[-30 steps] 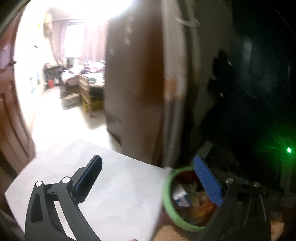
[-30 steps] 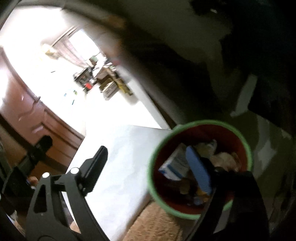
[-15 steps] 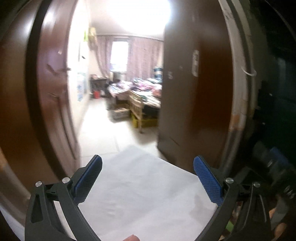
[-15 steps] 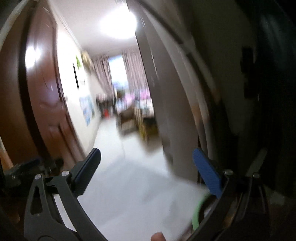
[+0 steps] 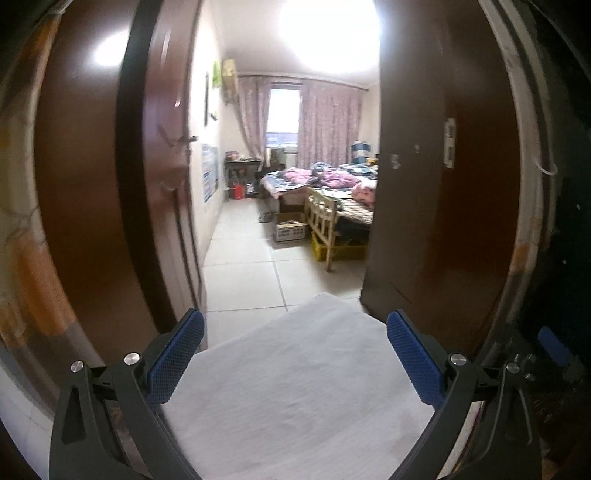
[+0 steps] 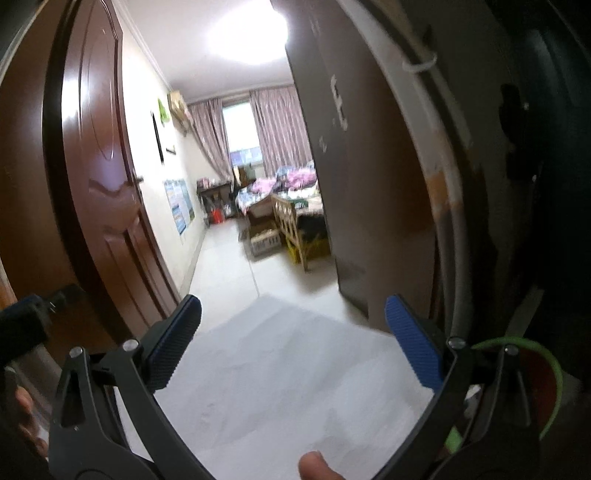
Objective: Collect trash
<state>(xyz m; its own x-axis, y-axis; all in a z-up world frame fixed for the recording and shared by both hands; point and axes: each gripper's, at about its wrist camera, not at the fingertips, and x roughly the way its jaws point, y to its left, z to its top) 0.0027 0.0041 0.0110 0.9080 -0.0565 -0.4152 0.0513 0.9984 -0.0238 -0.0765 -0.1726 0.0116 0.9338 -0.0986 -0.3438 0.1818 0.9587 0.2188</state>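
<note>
Left tool (image 5: 295,354) agape, right tool (image 6: 293,341) agape, round green-rimmed bin (image 6: 550,384)

A ceiling light (image 5: 328,35) burns out to pure white glare in both views and throws a bright reflection onto the glossy brown door (image 5: 92,184). Daylight comes through the curtained window (image 5: 283,110) at the far end. The right side falls into deep shadow, nearly black. Fisheye distortion bows the door and frame edges outward. The right wrist view is softer, with the white sheet (image 6: 280,376) smeared by motion blur.
</note>
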